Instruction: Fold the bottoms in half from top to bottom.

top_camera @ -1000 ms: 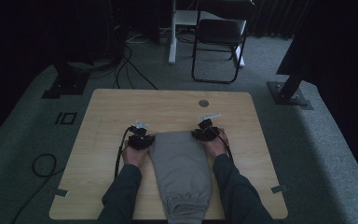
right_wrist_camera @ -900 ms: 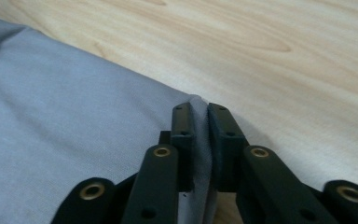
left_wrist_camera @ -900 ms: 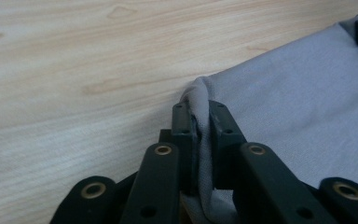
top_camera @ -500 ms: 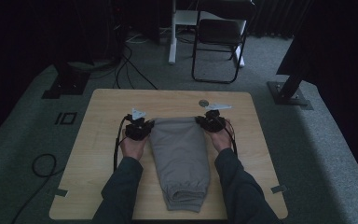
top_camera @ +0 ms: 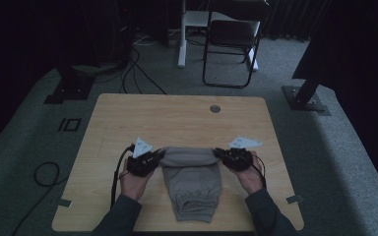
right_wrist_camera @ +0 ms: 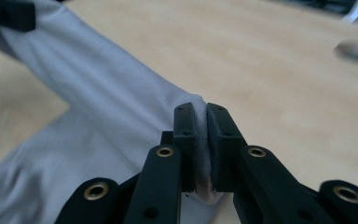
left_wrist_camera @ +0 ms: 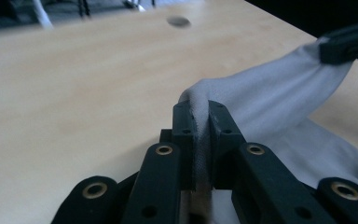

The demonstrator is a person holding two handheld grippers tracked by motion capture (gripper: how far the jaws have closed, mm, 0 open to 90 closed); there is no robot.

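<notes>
On the near half of the table (top_camera: pixel 128 118), left side first: the left gripper (top_camera: pixel 153 158) has its jaws clamped on the left corner of the grey garment's (top_camera: pixel 192 182) far edge, and the left gripper view shows a thin fold of cloth pinched between the pads (left_wrist_camera: pixel 186 135), the jaws having just closed a little tighter on it. Compared with a second ago, both hands have drawn back toward the person and risen; the far edge, which lay flat out toward the table's middle, now hangs lifted and stretched as a band between the two grippers, while the rest of the garment stays on the wood with its bunched cuffs nearest the person. Right side: the right gripper (top_camera: pixel 225 155) grips the opposite corner likewise, cloth squeezed between its pads (right_wrist_camera: pixel 216 140), jaws also just tightened. Judgement: this reads as a fold in progress, the far end being carried back over the near part. Next move likely calls for keeping the edge taut and level, then laying it down evenly; uneven hands could skew the fold.
</notes>
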